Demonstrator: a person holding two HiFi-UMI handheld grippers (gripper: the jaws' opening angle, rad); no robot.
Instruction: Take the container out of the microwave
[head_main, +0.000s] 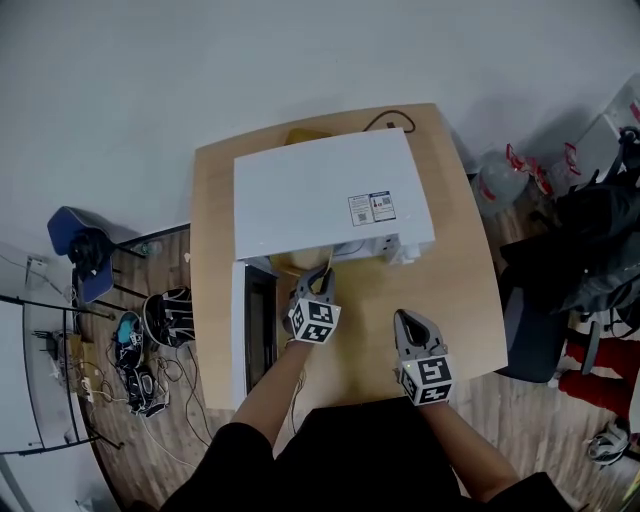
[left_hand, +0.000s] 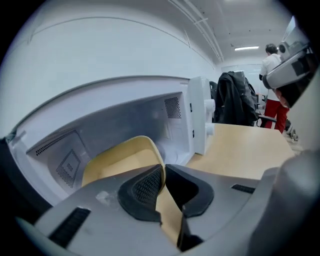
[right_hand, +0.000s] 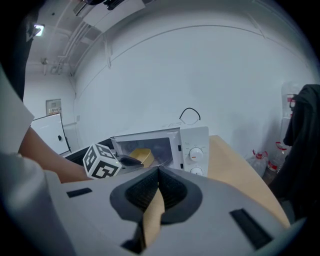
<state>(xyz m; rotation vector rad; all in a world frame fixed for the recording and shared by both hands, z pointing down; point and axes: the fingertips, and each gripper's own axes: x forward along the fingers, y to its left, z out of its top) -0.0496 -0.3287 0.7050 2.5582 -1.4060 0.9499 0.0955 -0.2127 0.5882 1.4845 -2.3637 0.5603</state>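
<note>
Two grippers are ours: our left gripper (left_hand: 164, 177) clamps the near wall of the yellow container (left_hand: 120, 160), which sits inside the open microwave (head_main: 330, 195). Our right gripper (right_hand: 158, 172) hangs above the table (head_main: 465, 290), jaws pressed together on nothing.

The light wooden counter (head_main: 460, 300) carries a white microwave (head_main: 320, 195), which sits toward its far edge. The microwave's door (head_main: 250, 335) stands open and is swung out toward the near side along the counter's left edge. Behind the microwave a black cable (head_main: 390, 122) loops at the counter's back edge. On the wood-plank floor (head_main: 520, 410), shoes (head_main: 140, 370) and tangled cords (head_main: 95, 385) lie left of the microwave. Clear bottles (head_main: 500, 180) stand to its right.
</note>
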